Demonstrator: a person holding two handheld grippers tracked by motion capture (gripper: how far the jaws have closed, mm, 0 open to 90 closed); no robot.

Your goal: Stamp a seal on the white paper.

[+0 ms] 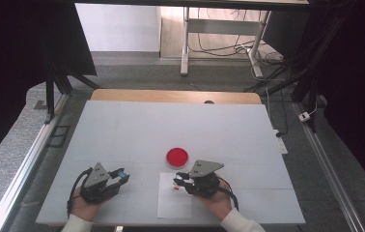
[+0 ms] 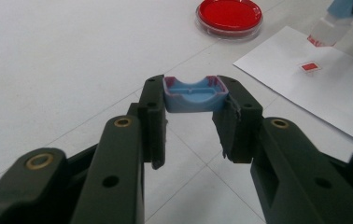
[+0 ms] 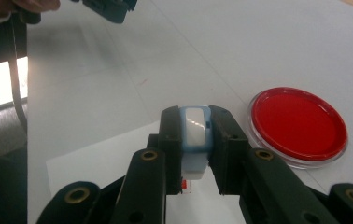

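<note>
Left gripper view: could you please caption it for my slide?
Left tool shut on a blue cap, red petri dish and white paper beyond.

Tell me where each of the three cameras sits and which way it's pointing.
High view: above the near table edge, looking forward and down; both hands, left gripper, right gripper.
Left gripper view: along its jaws clamping a blue cap, toward the red dish.
Right gripper view: along its jaws clamping a small bottle.
Shared: dish, white paper.
</note>
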